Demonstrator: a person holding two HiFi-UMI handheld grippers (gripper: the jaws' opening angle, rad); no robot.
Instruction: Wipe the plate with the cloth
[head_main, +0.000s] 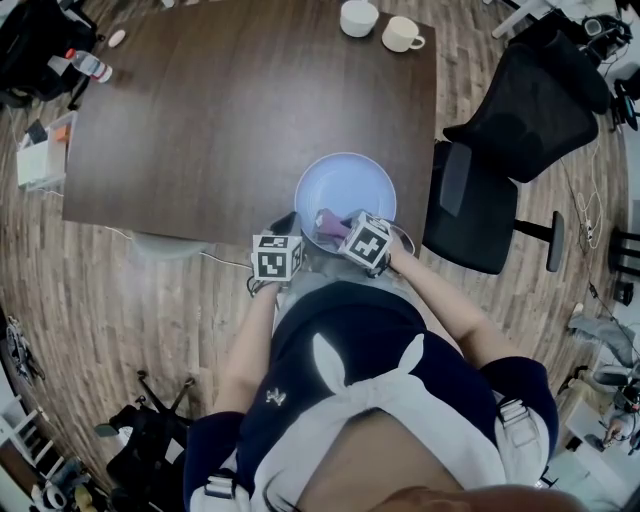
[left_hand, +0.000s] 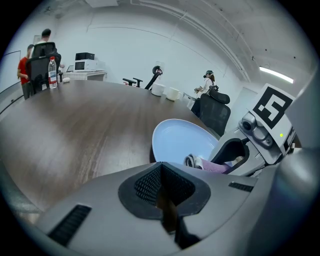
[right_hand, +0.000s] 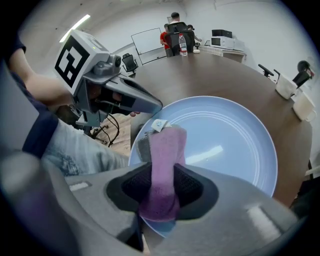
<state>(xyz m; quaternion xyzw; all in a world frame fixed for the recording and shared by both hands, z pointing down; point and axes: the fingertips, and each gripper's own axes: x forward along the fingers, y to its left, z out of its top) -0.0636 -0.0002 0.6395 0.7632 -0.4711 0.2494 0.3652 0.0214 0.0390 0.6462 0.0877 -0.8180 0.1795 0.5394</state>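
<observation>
Head view: the pale blue plate (head_main: 345, 180) sits at the near edge of the dark wooden table (head_main: 220, 120), right in front of the person. The left gripper (head_main: 288, 228) is at its near-left rim and the right gripper (head_main: 348, 228) over its near side, with the purple cloth (head_main: 330, 222) bunched between them on the plate. I count one plate, one cloth and two grippers. At the far end stand two drinking vessels, a white cup (head_main: 358, 17) and a handled white mug (head_main: 402, 34). There is also one bottle (head_main: 90, 65) at the left corner and one black office chair (head_main: 500, 140) to the right.

Left gripper view: my left jaws are drawn together, their tips at the plate's rim. Whether they pinch that rim I cannot tell.

Right gripper view: the right jaws are clamped on the cloth, which hangs forward in a narrow strip onto the plate's near rim – most of the plate beyond it lies bare.

My worry is the plate's place so near the table edge. A hard push on that rim could tip it or slide it toward the lap, more so if the left gripper is not truly holding it. The cloth is also gripped in a thin fold, so it may drag out of the jaws, or the jaw tips may scrape the glaze.
</observation>
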